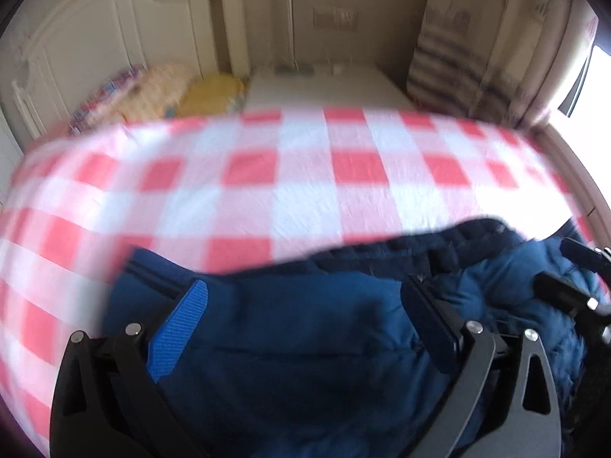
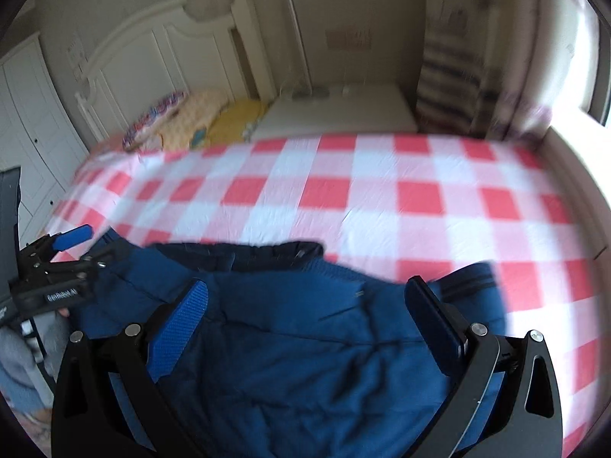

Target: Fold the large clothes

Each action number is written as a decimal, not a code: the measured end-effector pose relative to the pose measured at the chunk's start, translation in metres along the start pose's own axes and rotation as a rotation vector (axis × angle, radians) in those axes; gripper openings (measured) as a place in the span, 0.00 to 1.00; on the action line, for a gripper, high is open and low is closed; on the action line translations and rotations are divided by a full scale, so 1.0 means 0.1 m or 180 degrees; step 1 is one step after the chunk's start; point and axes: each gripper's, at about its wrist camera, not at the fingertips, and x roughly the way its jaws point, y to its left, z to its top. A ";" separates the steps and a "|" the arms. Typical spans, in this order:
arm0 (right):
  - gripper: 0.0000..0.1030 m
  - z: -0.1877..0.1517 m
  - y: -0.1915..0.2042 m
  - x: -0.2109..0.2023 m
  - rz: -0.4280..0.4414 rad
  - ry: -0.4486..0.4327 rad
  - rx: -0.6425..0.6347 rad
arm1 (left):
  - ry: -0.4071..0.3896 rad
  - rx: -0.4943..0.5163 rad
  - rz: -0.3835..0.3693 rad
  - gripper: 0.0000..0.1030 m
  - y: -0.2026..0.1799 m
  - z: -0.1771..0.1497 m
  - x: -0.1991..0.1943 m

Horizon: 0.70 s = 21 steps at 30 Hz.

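Note:
A dark blue padded jacket (image 1: 305,336) lies bunched at the near edge of a bed with a red-and-white checked sheet (image 1: 305,175). My left gripper (image 1: 305,297) is open, its fingers wide apart over the jacket. My right gripper (image 2: 305,297) is also open, fingers spread over the same jacket (image 2: 305,351). The jacket's dark collar (image 2: 248,253) lies toward the checked sheet (image 2: 362,198). The left gripper shows at the left edge of the right wrist view (image 2: 72,252). The right gripper shows at the right edge of the left wrist view (image 1: 565,271). Both views are motion-blurred.
Patterned pillows (image 2: 179,122) and a yellow one (image 2: 236,118) lie at the head of the bed by a white headboard (image 2: 152,49). A white nightstand (image 2: 336,114) stands behind. Striped curtains (image 2: 450,87) hang at the right by a bright window (image 2: 592,76).

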 end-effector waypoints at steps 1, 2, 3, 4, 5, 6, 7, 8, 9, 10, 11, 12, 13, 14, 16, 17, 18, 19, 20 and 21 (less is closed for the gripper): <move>0.96 0.00 -0.03 -0.03 -0.0070 -0.0027 -0.0055 | -0.0079 0.0018 0.0004 0.98 0.06 0.03 -0.12; 0.96 -0.01 -0.07 -0.02 -0.0151 -0.0032 -0.0102 | -0.0143 0.0051 0.0029 0.98 0.11 0.05 -0.21; 0.96 -0.03 -0.11 0.01 -0.0203 -0.0011 -0.0118 | -0.0187 0.0085 0.0086 0.98 0.16 0.05 -0.27; 0.96 -0.07 -0.17 0.08 -0.0250 0.0039 -0.0112 | -0.0221 0.0114 0.0183 0.98 0.23 0.05 -0.30; 0.96 -0.12 -0.23 0.18 -0.0298 0.0123 -0.0092 | -0.0214 0.0123 0.0229 0.98 0.28 0.04 -0.29; 0.96 -0.22 -0.31 0.35 -0.0403 0.0286 -0.0068 | -0.0174 0.0128 0.0271 0.98 0.35 0.02 -0.23; 0.96 -0.33 -0.40 0.53 -0.0404 0.0459 0.0007 | -0.0104 0.0116 0.0303 0.98 0.41 -0.01 -0.13; 0.96 -0.36 -0.48 0.57 -0.0262 0.0467 0.0144 | -0.0030 0.0089 0.0331 0.98 0.46 -0.06 -0.03; 0.96 -0.36 -0.52 0.56 -0.0216 0.0440 0.0202 | 0.0058 0.0059 0.0365 0.98 0.50 -0.12 0.09; 0.96 -0.36 -0.55 0.56 -0.0186 0.0428 0.0244 | 0.0177 0.0025 0.0383 0.98 0.53 -0.21 0.25; 0.96 -0.36 -0.56 0.57 -0.0169 0.0430 0.0256 | 0.0211 -0.0023 0.0312 0.98 0.56 -0.23 0.29; 0.96 -0.36 -0.56 0.57 -0.0156 0.0426 0.0261 | 0.0190 -0.0087 0.0277 0.98 0.60 -0.22 0.28; 0.96 -0.37 -0.57 0.58 -0.0145 0.0426 0.0270 | 0.0182 -0.0114 0.0273 0.98 0.62 -0.21 0.28; 0.96 -0.36 -0.58 0.59 -0.0122 0.0429 0.0285 | 0.0192 -0.0130 0.0266 0.98 0.63 -0.22 0.30; 0.96 -0.37 -0.58 0.60 -0.0096 0.0425 0.0308 | 0.0197 -0.0150 0.0240 0.98 0.64 -0.22 0.32; 0.96 -0.38 -0.58 0.60 -0.0094 0.0420 0.0312 | 0.0201 -0.0162 0.0228 0.98 0.64 -0.24 0.32; 0.96 -0.39 -0.57 0.60 -0.0101 0.0417 0.0311 | 0.0210 -0.0180 0.0206 0.98 0.66 -0.25 0.32; 0.96 -0.39 -0.57 0.60 -0.0108 0.0417 0.0306 | 0.0218 -0.0198 0.0186 0.98 0.66 -0.25 0.33; 0.96 -0.39 -0.57 0.60 -0.0108 0.0419 0.0305 | 0.0223 -0.0226 0.0161 0.98 0.68 -0.25 0.34; 0.96 -0.39 -0.58 0.60 -0.0101 0.0419 0.0311 | 0.0225 -0.0236 0.0158 0.98 0.68 -0.25 0.34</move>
